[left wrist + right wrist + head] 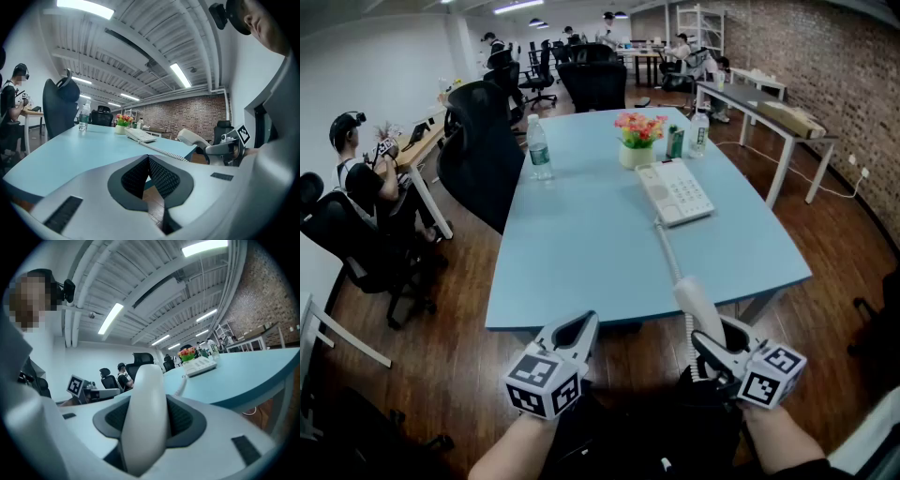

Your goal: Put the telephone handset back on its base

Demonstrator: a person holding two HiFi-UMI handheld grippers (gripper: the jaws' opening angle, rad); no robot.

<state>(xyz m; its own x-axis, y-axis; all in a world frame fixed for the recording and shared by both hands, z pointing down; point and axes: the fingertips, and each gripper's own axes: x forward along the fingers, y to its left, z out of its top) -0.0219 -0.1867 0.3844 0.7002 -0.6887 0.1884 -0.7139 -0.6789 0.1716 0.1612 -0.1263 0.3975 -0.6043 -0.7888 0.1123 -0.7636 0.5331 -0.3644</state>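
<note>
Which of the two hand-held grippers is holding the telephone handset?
The right hand-held gripper: its jaws are closed on the white telephone handset, while the left hand-held gripper is shut with nothing between its jaws.

White handset [698, 305], pale blue table [581, 244]

We are showing the left gripper [584, 324] and right gripper [705, 345]: pale grey shells, dark cross-hatched jaw pads [163, 179], each bearing a black-and-white marker cube [544, 382].
</note>
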